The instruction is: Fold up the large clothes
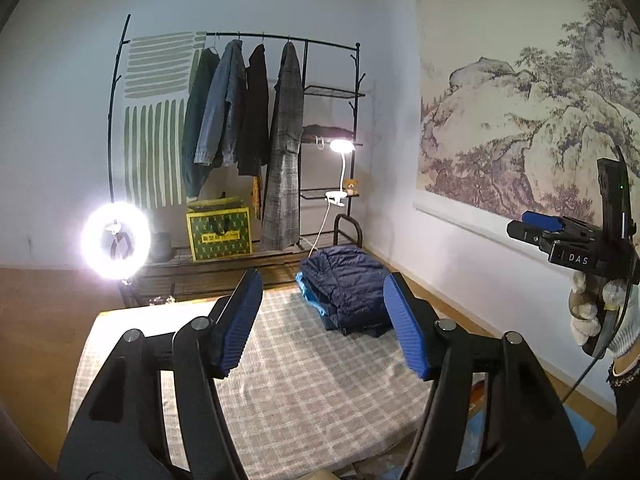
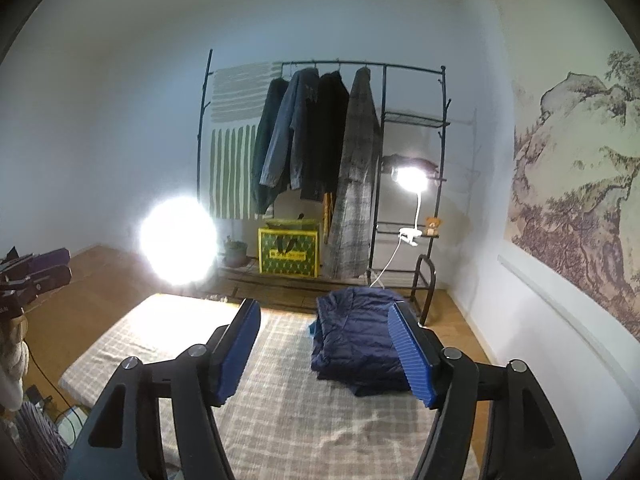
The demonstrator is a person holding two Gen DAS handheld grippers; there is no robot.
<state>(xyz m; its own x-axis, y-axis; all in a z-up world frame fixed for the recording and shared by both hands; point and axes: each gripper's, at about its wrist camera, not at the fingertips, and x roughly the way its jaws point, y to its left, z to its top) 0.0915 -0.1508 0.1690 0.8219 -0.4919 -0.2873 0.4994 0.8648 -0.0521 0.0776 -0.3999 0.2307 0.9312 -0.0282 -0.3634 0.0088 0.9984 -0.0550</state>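
**Both claws hanging free above the mattress, folded jacket lying ahead**

The left gripper is hovering over the checked mattress with its blue pads spread apart and nothing between them. The right gripper is hovering alongside in the same way, released and carrying nothing; seen from the left one, it is sitting off to the right, gripped by a gloved hand.

The navy padded jacket is lying folded in a thick bundle on the far end of the mattress, ahead of both claws and apart from them. From the left claw it is sitting just ahead, slightly to the right of centre; from the right claw it is showing just beyond the right-hand pad. A strip of lighter blue fabric is peeking out from under its left edge.

Farther ahead, a clothes rack is standing against the back wall, with a ring light glaring to the left.
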